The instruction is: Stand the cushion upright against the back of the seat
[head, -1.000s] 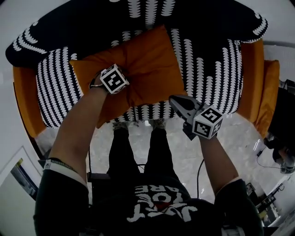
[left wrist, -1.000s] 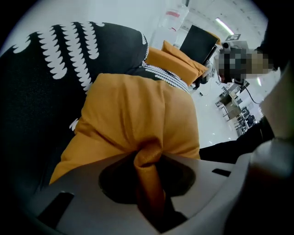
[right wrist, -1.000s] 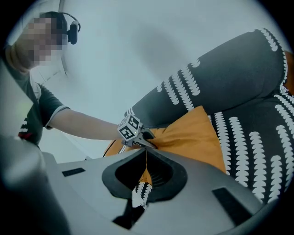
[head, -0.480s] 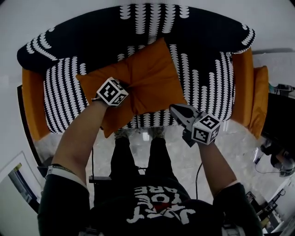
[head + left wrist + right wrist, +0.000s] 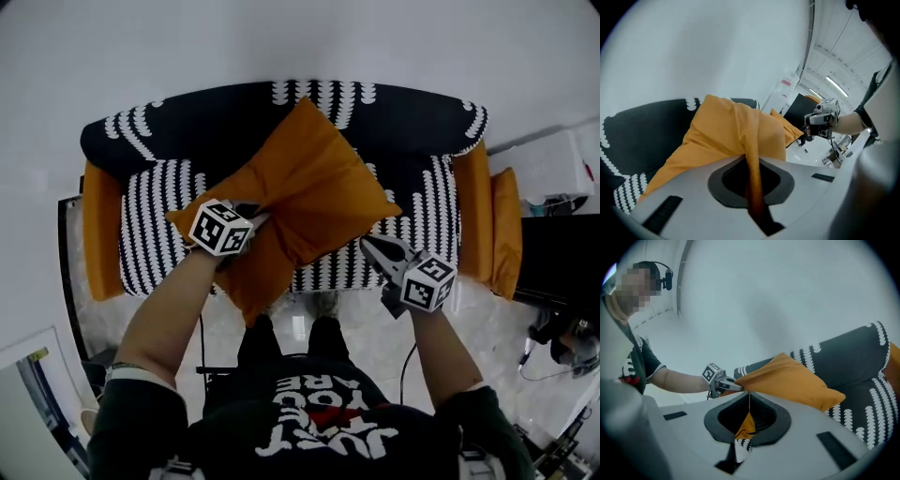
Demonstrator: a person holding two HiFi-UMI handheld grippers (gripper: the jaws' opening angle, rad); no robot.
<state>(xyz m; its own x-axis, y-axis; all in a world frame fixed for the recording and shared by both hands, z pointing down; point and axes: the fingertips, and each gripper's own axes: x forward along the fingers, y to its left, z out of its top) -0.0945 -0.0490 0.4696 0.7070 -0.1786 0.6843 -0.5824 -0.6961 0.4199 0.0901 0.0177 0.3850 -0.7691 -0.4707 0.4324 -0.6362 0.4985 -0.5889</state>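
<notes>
The orange cushion [image 5: 314, 183] hangs above the black-and-white patterned seat [image 5: 155, 206], tilted with one corner up against the dark seat back [image 5: 206, 122]. My left gripper [image 5: 253, 217] is shut on the cushion's left edge; in the left gripper view a fold of the cushion [image 5: 726, 131] runs into the closed left gripper [image 5: 749, 157]. My right gripper [image 5: 367, 242] is shut at the cushion's lower right edge. In the right gripper view a thin strip of the cushion [image 5: 787, 378] lies between the meeting tips of the right gripper [image 5: 749, 393].
The sofa has orange arms at the left [image 5: 98, 225] and right [image 5: 473, 206], with a second orange cushion [image 5: 508, 230] beyond the right arm. A white unit [image 5: 553, 164] and dark equipment [image 5: 562, 267] stand at the right. My legs are close to the seat front.
Both grippers have risen. The cushion came up off the seat with them and now stands steeper, its top corner nearer the seat back.
</notes>
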